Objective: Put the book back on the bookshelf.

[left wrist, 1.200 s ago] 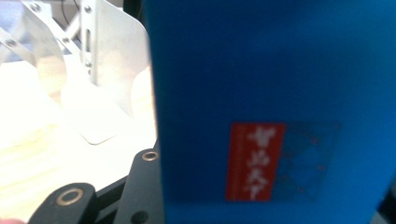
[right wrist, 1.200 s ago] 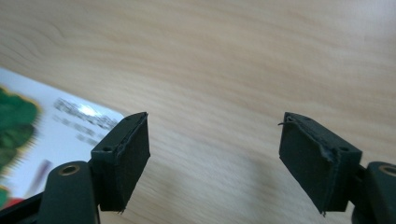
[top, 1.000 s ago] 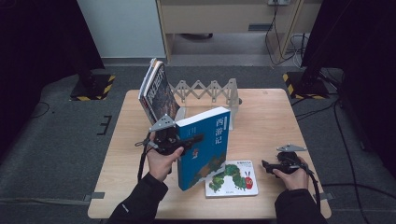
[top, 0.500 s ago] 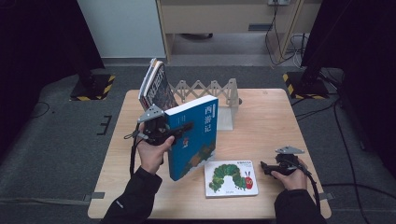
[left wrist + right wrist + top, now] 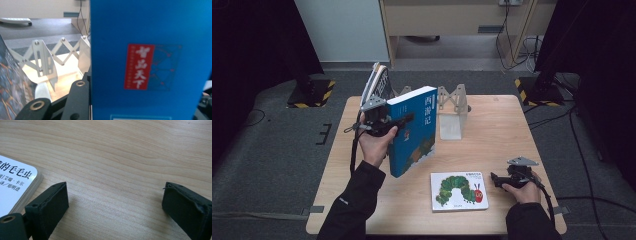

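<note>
Blue book (image 5: pixel 412 131) now higher, nearer metal rack (image 5: pixel 452 107), beside leaning books (image 5: pixel 377 85).

Blue book (image 5: pixel 412 131) with red label and white characters; white book (image 5: pixel 459 191) bearing a green caterpillar; pale wood-grain bench (image 5: pixel 492 150).

Person at table: long black sleeves (image 5: pixel 357 200) | left gripper (image 5: pixel 404 119): black body, grey three-cornered plate, black cable | right gripper (image 5: pixel 493 178): black, grey plate, trailing cable | jaw pads (image 5: pixel 53 202): matte black blocks, brass-ringed screw holes
</note>
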The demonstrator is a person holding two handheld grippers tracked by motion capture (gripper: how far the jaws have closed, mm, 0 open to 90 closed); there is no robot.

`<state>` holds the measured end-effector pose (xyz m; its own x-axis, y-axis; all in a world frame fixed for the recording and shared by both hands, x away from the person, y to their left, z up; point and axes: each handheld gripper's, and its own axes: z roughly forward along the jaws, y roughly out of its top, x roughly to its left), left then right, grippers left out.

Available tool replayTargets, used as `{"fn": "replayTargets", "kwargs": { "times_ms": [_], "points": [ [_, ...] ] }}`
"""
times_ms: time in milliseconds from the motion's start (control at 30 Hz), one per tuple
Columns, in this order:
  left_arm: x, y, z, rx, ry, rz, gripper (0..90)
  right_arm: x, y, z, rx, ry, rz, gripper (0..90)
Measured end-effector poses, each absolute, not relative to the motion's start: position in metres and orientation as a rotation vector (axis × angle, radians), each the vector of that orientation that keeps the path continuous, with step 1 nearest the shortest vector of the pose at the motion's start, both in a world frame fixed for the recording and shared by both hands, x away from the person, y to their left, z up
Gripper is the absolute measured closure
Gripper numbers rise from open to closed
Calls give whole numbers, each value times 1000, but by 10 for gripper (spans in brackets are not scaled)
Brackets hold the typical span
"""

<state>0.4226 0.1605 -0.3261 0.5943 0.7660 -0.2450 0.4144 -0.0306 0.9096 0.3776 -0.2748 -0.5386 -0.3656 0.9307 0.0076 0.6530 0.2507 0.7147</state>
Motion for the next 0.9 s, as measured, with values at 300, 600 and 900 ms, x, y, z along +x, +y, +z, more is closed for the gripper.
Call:
{"fn": "replayTargets", "kwargs": {
  "times_ms": [300, 600, 900],
  "points": [
    [455, 149, -316, 1646, 1030, 395, 612, 378, -275, -539, 1444, 2114, 893, 56],
    [484, 142, -316, 1665, 1079, 432, 612, 378, -275, -539, 1445, 2113, 893, 54],
    [509, 142, -325, 1636, 1122, 489, 611, 378, -275, -539, 1442, 2114, 892, 54]
  ]
}}
